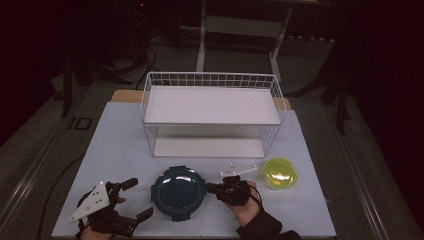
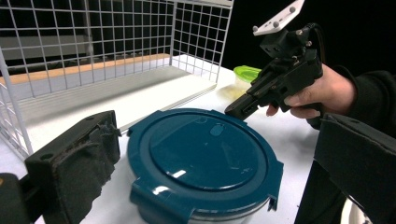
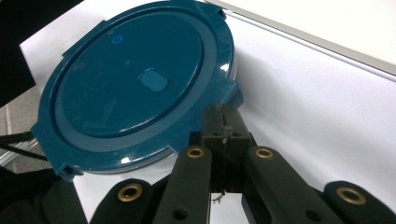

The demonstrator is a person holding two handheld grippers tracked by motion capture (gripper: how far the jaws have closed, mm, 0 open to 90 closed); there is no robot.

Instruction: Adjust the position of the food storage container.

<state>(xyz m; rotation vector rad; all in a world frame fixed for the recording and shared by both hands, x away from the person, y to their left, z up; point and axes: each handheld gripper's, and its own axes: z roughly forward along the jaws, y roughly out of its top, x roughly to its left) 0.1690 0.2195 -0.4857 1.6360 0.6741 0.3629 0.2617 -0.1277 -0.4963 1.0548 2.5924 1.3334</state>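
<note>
A round container with a dark teal lid sits on the white table near its front edge. My left gripper rests just left of it, jaws wide open and empty, and in the left gripper view the container lies ahead between them. My right gripper is shut with nothing in it. Its joined tips point at the lid's right rim by a clip tab, and I cannot tell whether they touch. The left gripper view shows it held in a hand over the lid's far edge.
A white wire rack with two shelves stands behind the container across the middle of the table. A small yellow-green lidded tub sits to the right of my right gripper. The table's front edge runs just below both hands.
</note>
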